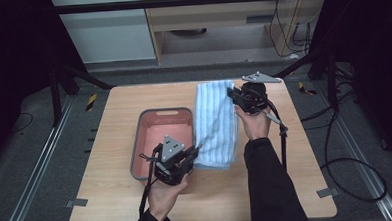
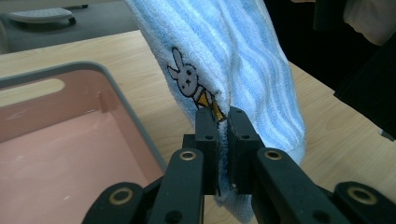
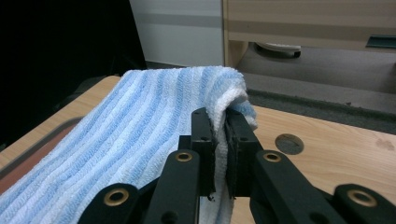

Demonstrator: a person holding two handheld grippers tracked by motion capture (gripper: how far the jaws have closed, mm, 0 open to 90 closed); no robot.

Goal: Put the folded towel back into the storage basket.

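In the high view, a person is holding a folded blue-striped towel [image 1: 215, 122] by two ends above a wooden table [image 1: 112, 194]. The left gripper [image 1: 198, 149] is pinching the near corner at about six o'clock of the cloth, while the right gripper [image 1: 232, 95] is clamping the far end at about one o'clock. The towel's long axis is running from near to far, and a grey tub with a pink inside [image 1: 135, 148] is sitting just beside it at nine o'clock. The left gripper is the nearer one to that tub, so any carry into it would probably be leading leftward across the long rim.

In the left gripper view, the jaws are standing closed on the towel's [image 2: 243, 60] edge, right under an embroidered rabbit [image 2: 187, 79]; the cloth is rising toward twelve o'clock, and the tub [image 2: 126, 100] is lying at nine o'clock.

In the right gripper view, the jaws are pressing narrow on a bunched fold of the towel [image 3: 140, 121], which is sloping away toward eight o'clock; a round plug [image 3: 289, 143] is showing in the tabletop at three o'clock.
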